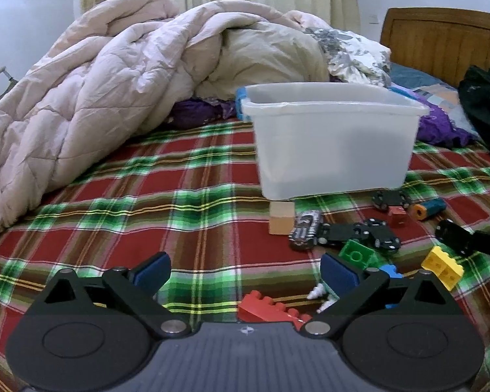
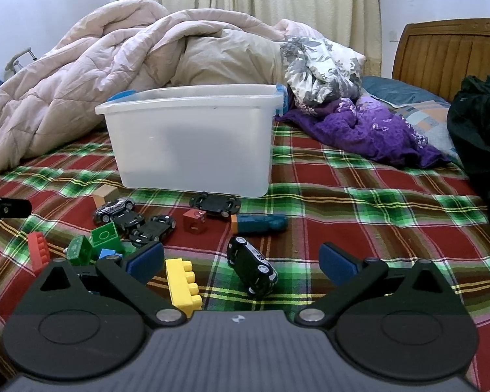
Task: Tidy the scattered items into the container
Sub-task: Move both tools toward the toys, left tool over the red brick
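Here both the left hand-held gripper (image 1: 245,272) and right hand-held gripper (image 2: 241,261) hang released before the bin (image 2: 192,140), so the right should straddle the black toy car (image 2: 252,269) squarely before closing.

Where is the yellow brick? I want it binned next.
In the right wrist view the yellow brick lies on the plaid sheet, just inside the right gripper's left finger, beside the black toy car; the bin stands behind.

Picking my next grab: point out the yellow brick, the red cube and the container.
yellow brick (image 2: 182,285): right wrist view, on its studded top face.
red cube (image 2: 193,221): right wrist view, on its front face.
container (image 2: 192,150): right wrist view, on its near translucent wall.
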A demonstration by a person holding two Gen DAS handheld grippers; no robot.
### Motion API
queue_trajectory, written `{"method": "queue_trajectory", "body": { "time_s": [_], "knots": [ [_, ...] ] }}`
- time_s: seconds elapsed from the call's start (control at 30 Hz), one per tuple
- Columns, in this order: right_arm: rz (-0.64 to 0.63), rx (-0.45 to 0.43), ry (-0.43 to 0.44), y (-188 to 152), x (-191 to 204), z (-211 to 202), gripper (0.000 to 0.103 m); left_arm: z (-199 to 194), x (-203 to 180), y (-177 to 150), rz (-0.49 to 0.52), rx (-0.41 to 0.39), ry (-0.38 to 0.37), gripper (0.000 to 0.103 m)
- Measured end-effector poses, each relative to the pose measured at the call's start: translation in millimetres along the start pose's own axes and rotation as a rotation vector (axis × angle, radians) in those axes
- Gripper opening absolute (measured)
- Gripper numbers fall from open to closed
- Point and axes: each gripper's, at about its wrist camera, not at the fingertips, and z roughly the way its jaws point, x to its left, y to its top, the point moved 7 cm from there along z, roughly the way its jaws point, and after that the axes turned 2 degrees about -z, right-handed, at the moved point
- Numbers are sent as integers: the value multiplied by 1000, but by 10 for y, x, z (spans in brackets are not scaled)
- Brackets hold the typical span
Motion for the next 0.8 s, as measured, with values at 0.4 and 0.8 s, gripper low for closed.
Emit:
{"method": "queue_trajectory", "body": {
  "time_s": [0.4,0.8],
  "knots": [
    [0,-5,1,4,-8,3,103,-213,-386,-191,96,4,-119,99],
    [-46,-4,40,-30,36,-8,103,-202,-460,-445,119,28,-138,94]
  ]
}}
